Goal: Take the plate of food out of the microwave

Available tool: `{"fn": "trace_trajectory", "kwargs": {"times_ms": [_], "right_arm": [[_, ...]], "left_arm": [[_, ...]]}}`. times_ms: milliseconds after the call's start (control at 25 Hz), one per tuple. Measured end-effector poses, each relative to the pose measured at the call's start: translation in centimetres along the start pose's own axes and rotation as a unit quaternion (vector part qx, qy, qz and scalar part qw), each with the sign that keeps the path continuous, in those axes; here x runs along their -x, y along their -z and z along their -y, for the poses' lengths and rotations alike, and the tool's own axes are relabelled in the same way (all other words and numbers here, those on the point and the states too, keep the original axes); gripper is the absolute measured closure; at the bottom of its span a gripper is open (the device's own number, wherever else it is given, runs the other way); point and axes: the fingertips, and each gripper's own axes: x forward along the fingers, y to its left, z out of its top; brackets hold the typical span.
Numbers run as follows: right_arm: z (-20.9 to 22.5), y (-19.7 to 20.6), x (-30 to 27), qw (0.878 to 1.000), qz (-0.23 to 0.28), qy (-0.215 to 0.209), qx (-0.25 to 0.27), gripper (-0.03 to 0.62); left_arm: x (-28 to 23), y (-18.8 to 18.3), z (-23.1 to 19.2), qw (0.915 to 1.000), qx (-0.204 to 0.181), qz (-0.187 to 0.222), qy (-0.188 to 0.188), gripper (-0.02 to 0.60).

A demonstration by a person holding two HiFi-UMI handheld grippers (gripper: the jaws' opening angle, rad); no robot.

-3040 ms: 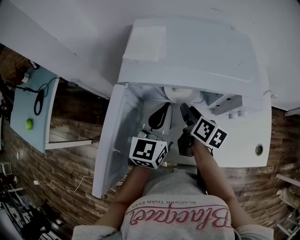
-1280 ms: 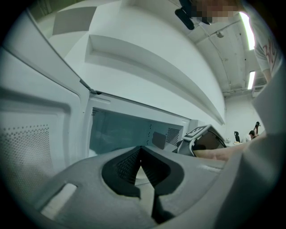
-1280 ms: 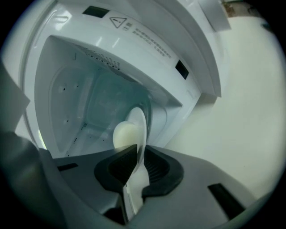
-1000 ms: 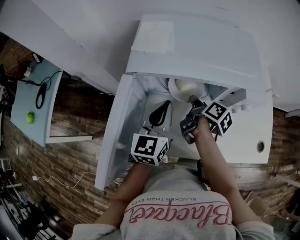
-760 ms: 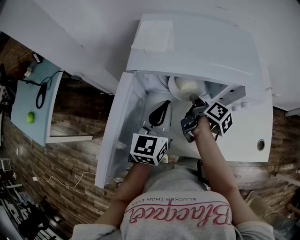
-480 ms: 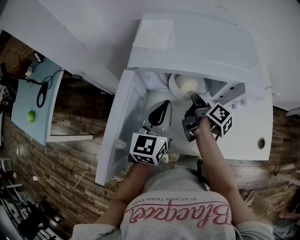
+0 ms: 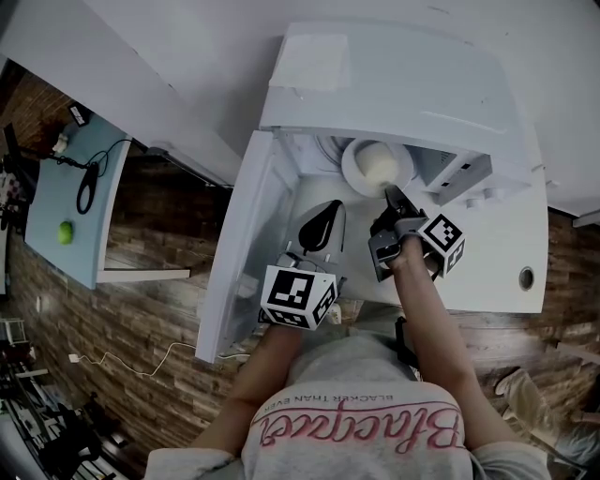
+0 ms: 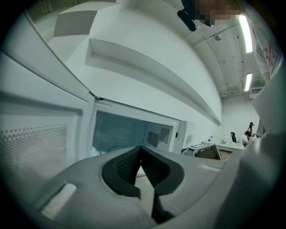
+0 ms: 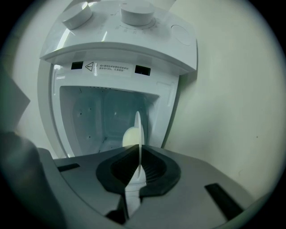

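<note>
The white microwave (image 7: pixel 403 84) stands with its door (image 7: pixel 246 253) swung open to the left. A white plate (image 7: pixel 364 173) carrying a pale round bun (image 7: pixel 380 164) sits at the mouth of the cavity. My right gripper (image 7: pixel 389 194) is shut on the plate's near rim. In the right gripper view the plate (image 9: pixel 138 127) shows edge-on between the pads of the right gripper (image 9: pixel 139 163), with the bun (image 9: pixel 129 137) to its left. My left gripper (image 7: pixel 323 220) is shut on nothing in front of the opening; the left gripper (image 8: pixel 140 156) faces the cavity (image 8: pixel 129 132).
Two knobs (image 9: pixel 136 11) sit on the microwave's control panel. The open door (image 8: pixel 40 134) stands close on the left of the left gripper. A blue table (image 7: pixel 47 216) with a green ball (image 7: pixel 64 232) and a cable lies far left, over wood flooring.
My right gripper rose to the plate's rim and closed on it. The plate with the bun now shows further out of the cavity. The left gripper has barely moved.
</note>
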Motion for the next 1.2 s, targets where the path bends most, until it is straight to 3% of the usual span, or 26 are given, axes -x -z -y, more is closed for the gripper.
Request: {"fn": "trace_trajectory", "kwargs": {"times_ms": [1200], "right_arm": [[1.1, 3.7, 4.5, 1.000, 0.018, -0.023, -0.002, 0.571]], "left_arm": [[4.9, 0.4, 1.3, 0.9995, -0.004, 0.005, 0.031, 0.578]]}}
